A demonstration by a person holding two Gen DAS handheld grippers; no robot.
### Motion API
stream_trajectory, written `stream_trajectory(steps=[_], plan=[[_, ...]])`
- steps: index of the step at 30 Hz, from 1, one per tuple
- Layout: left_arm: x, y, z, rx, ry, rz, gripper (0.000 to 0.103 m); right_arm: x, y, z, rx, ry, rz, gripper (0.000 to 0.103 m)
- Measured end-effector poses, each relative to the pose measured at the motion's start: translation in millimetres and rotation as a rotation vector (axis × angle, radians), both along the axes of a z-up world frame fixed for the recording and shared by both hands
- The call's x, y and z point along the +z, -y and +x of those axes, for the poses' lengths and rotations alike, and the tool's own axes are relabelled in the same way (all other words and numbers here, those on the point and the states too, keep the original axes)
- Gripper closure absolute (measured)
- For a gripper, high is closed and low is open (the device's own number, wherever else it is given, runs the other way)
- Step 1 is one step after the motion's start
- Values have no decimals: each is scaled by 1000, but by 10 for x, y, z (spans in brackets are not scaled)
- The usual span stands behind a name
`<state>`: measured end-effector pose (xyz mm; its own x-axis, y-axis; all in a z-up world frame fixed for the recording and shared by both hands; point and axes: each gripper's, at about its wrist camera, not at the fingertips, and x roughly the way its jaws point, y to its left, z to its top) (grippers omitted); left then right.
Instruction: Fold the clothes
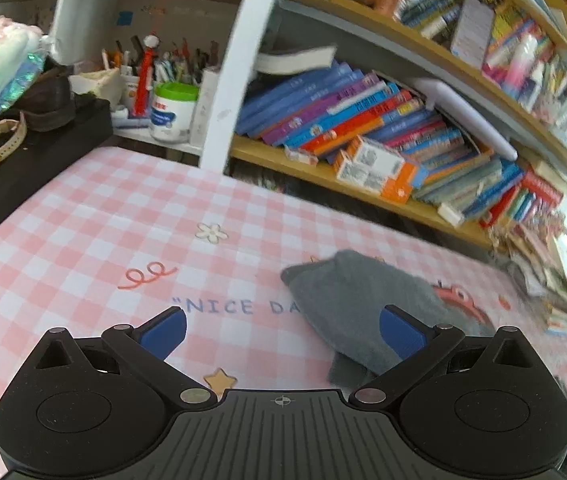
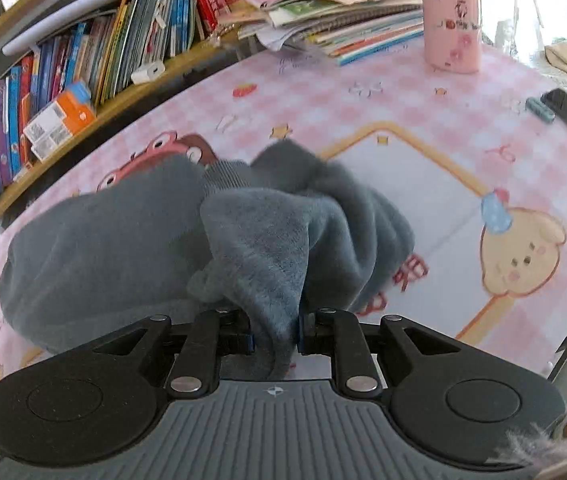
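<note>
Grey fleece garment [image 2: 131,248] bunches mid-frame, pinched by the right claw [image 2: 275,332]; left claw [image 1: 283,336] gapes wide, empty, above the pink checked tabletop [image 1: 83,240].

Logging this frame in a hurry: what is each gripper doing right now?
Left gripper: open, holding nothing, above the pink checked tablecloth.
Right gripper: shut on a fold of the grey fleece garment.

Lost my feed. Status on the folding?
Left hand-held gripper open, empty. Right hand-held gripper shut on grey garment, bunched on pink checked mat. Nothing in the way.
</note>
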<state>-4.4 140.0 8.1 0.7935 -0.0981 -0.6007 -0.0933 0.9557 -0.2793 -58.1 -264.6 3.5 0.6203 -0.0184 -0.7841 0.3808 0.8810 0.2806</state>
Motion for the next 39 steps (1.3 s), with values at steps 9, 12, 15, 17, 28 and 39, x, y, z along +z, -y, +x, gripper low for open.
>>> stream_trajectory(steps=[9,12,15,17,28,39], plan=[[-83,159,41,-136,-32,-25,1,56,32,-80,-33,52,-55,76],[-125,170,45,-165,-41,-46,3,80,7,-91,-36,51,-78,72],[-161,168,89,-179,-51,-62,6,115,-23,-115,-31,54,-108,71],[-193,141,158,-176,-65,-86,8,140,-49,-131,-26,58,-130,68],[-478,149,707,-167,-191,-301,37,245,-57,-242,-56,82,-170,57],[-726,-45,881,-74,-257,-494,96,289,-63,-245,-54,76,-213,49]])
